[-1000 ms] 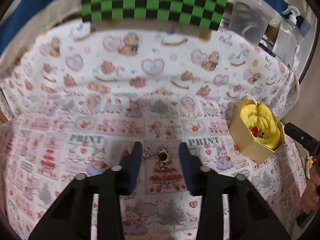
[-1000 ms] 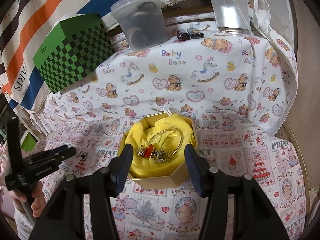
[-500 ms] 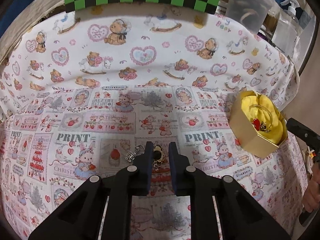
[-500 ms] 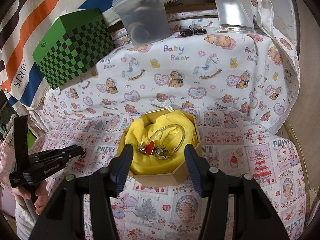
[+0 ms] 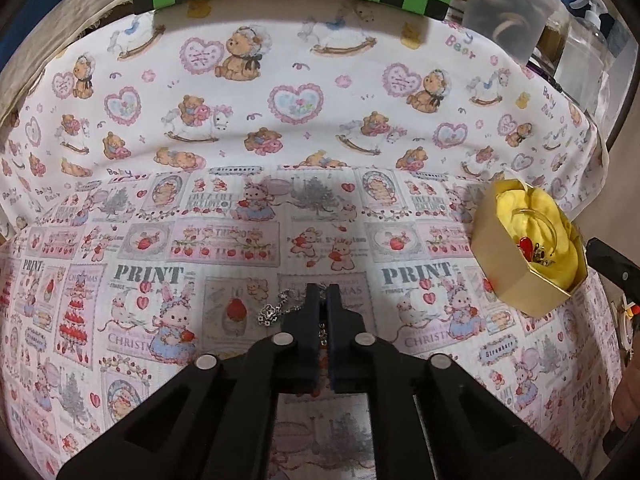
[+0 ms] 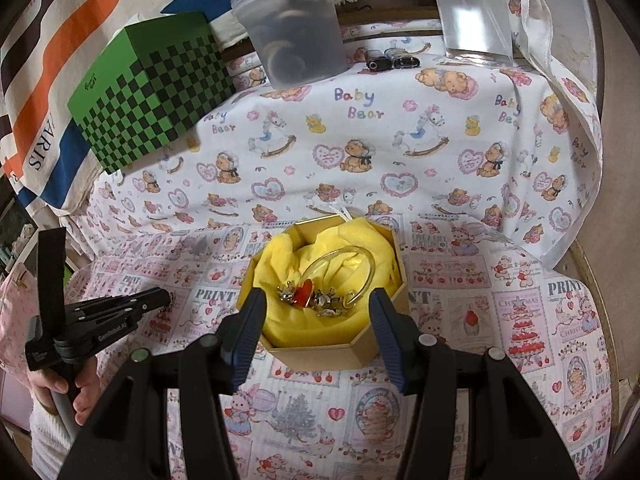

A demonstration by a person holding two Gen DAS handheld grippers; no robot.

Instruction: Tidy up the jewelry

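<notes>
My left gripper [image 5: 323, 300] is shut on a small silver chain [image 5: 294, 307] lying on the printed cloth [image 5: 240, 240]. The chain's flower charm [image 5: 269, 315] sticks out to the left of the fingers, and the dark pendant is hidden between them. In the right wrist view that left gripper [image 6: 162, 298] points at the cloth, left of the box. A gold hexagonal box [image 6: 324, 354] lined with yellow fabric holds a red heart piece [image 6: 303, 293] and a clear bangle [image 6: 370, 270]. My right gripper [image 6: 316, 314] hovers open just in front of the box, holding nothing.
A green checkered box [image 6: 156, 104], a lidded plastic tub [image 6: 296, 32] and a clear bottle [image 6: 472, 12] stand along the back. Two small dark items [image 6: 394, 63] lie near the bottle. A hand [image 6: 76, 392] holds the left gripper's handle. The table's wooden edge [image 6: 600, 320] shows at right.
The left gripper's jaws came together onto the chain's pendant, which is now hidden between them, and it shifted slightly forward. The right gripper and the box stayed put.
</notes>
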